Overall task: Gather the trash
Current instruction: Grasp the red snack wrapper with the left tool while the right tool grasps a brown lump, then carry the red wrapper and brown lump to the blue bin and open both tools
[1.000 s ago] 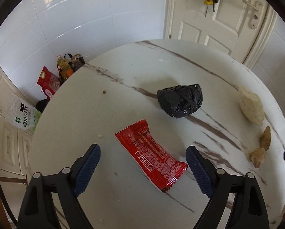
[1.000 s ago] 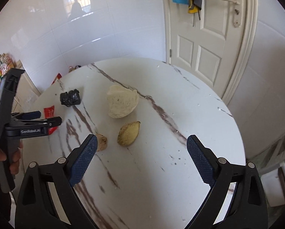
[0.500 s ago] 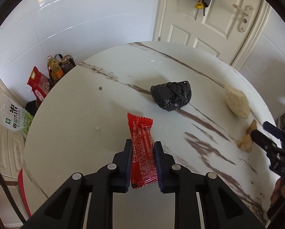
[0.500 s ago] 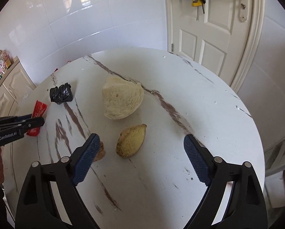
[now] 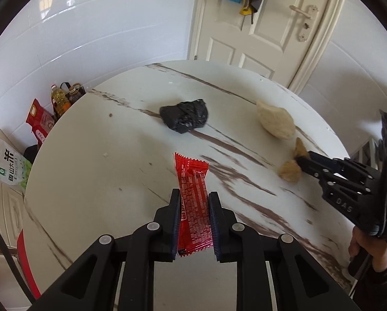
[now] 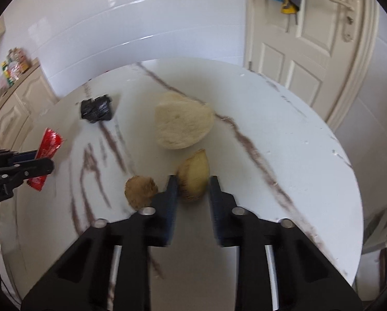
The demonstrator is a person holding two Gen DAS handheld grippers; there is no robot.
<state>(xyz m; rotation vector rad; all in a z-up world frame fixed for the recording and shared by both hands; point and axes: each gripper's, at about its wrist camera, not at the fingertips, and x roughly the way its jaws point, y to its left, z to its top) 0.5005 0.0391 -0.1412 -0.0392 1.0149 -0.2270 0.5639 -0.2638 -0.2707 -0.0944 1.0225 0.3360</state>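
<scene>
My left gripper (image 5: 194,197) is shut on a red snack wrapper (image 5: 193,207), whose far end sticks out past the fingertips over the round white marble table (image 5: 110,181). In the right wrist view the wrapper (image 6: 47,147) shows at the far left in that gripper (image 6: 48,164). The jaws of my right gripper (image 6: 193,181) are closing, and a yellowish peel piece (image 6: 194,173) lies between them with both pads against its sides. A small brown piece (image 6: 140,190) lies just left of it. A crumpled black bag (image 5: 185,115) and a big pale rind (image 6: 183,124) lie further back.
A white door (image 5: 258,31) stands behind the table. On the floor at the left are a red bag (image 5: 39,121), oil bottles (image 5: 60,99) and a rice sack (image 5: 8,165). A person's hand (image 5: 364,243) holds the right gripper (image 5: 301,161) at the right edge.
The left gripper shut on the red wrapper and moved with it over the table. The right gripper sank toward the yellowish peel piece and its jaws came in around it.
</scene>
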